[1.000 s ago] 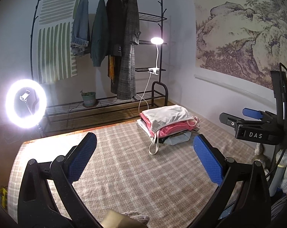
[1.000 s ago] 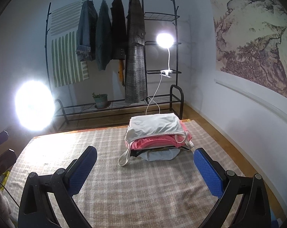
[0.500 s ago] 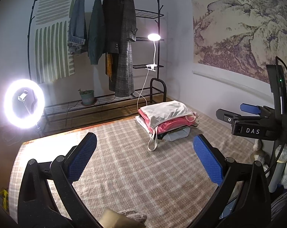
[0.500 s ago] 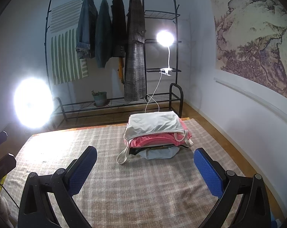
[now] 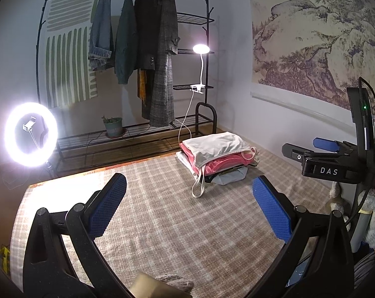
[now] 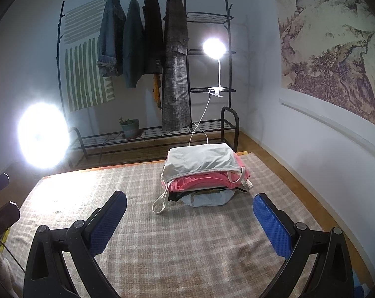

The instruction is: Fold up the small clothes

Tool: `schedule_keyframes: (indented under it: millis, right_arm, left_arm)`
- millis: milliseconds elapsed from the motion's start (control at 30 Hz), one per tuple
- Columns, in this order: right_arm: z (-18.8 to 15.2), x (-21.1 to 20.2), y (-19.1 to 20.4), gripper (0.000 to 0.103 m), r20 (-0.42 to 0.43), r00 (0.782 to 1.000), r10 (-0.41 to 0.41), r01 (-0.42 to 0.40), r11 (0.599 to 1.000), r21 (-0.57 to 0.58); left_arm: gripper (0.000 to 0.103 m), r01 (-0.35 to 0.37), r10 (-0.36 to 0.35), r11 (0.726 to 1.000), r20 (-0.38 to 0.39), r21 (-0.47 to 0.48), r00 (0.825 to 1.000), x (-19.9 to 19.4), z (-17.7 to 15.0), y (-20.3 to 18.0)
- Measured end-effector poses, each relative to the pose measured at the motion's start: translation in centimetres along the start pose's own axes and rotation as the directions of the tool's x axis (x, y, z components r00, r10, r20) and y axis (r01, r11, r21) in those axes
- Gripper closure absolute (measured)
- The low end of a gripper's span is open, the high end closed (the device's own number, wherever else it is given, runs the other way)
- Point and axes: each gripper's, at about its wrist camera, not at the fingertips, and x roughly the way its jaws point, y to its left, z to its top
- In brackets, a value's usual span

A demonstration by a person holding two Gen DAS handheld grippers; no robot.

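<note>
A stack of folded small clothes (image 5: pixel 217 156) sits at the far right of the checked cloth (image 5: pixel 162 223): a white top uppermost, pink under it, dark and pale blue pieces at the bottom, a white strap hanging down its front. The stack also shows in the right wrist view (image 6: pixel 202 171). My left gripper (image 5: pixel 188 206) is open and empty, held above the cloth, short of the stack. My right gripper (image 6: pixel 190 217) is open and empty, also above the cloth and facing the stack. The right gripper's body (image 5: pixel 336 164) shows at the right of the left wrist view.
A black clothes rack (image 5: pixel 137 62) with hanging coats stands behind the table, with a clip lamp (image 5: pixel 201 49) and a potted plant (image 5: pixel 113 126). A bright ring light (image 5: pixel 31 134) stands at the left. A beige object (image 5: pixel 160 285) lies at the near edge. A wall runs along the right.
Both views have shifted slightly; the stack sits a little higher and further left in each frame than a second ago. Both grippers stay open and empty.
</note>
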Motion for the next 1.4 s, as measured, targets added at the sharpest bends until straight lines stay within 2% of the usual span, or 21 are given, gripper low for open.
schedule_keyframes:
  millis: [1233, 1400]
  right_arm:
    - [-0.19, 0.75, -0.26, 0.0, -0.012, 1.0, 0.015, -0.015, 1.0, -0.01]
    - [-0.18, 0.79, -0.23, 0.0, -0.012, 1.0, 0.015, -0.015, 1.0, -0.009]
  left_arm:
    - [0.0, 0.001, -0.001, 1.0, -0.001, -0.006, 1.0, 0.19, -0.31, -0.37]
    - [0.0, -0.009, 0.009, 1.0, 0.019, 0.01, 1.0, 0.19, -0.59, -0.94]
